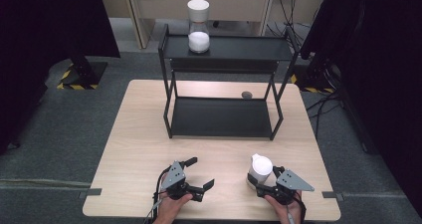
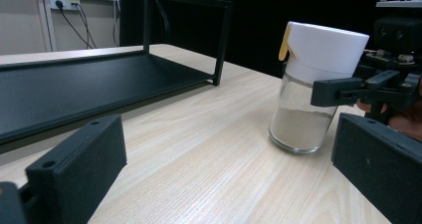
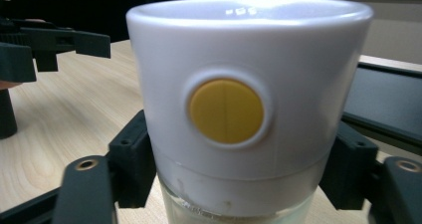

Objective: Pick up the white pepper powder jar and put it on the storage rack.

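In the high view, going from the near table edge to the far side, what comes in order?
Grippers, left and right → jar in right gripper → lower shelf → small dark object → top-shelf jar.

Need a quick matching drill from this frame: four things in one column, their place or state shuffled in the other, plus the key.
Things:
1. jar with brown powder
2. jar with white powder
3. left gripper
4. small dark object

Places or states:
A. open, with nothing between its jaws
B. on the rack's top shelf
C. on the table behind the rack, near its right rear leg
D. standing on the table, clamped by the right gripper

Pairs: 1-D, 2-B, 3-A, 4-C
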Demonstrator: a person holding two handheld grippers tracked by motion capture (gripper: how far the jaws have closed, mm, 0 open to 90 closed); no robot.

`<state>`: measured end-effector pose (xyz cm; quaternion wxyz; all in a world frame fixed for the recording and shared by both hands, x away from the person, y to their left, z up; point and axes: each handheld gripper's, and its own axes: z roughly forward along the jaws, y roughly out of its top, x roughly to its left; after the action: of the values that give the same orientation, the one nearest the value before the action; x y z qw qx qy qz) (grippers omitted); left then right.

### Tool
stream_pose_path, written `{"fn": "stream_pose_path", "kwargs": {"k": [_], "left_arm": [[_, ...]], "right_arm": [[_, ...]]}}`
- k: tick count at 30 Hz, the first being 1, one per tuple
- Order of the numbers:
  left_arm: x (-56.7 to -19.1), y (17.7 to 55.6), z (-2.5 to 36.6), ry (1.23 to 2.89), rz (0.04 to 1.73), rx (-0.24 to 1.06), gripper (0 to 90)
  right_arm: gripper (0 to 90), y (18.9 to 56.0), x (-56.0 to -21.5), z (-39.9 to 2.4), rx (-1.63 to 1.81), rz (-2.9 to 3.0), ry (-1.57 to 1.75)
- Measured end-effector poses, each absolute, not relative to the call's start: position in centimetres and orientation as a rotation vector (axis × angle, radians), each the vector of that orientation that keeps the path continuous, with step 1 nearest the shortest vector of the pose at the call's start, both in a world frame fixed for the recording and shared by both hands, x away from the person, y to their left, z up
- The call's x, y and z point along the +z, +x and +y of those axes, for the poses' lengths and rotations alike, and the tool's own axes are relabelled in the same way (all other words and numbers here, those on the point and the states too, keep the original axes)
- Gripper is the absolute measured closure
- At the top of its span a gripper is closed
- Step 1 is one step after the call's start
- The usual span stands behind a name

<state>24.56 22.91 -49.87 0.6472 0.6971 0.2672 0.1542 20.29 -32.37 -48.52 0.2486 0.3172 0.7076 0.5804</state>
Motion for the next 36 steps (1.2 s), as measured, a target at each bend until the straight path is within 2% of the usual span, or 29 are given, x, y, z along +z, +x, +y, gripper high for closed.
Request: {"fn": "stream_pose_path", "kwargs": {"k": [36], "left_arm": [[-49.9,24.5,23.0,1.585,0.602,0.361,0.3]], "right_arm": [[30.9,19.3,-46.9,-32.8,1.621,1.874,0.858]]}}
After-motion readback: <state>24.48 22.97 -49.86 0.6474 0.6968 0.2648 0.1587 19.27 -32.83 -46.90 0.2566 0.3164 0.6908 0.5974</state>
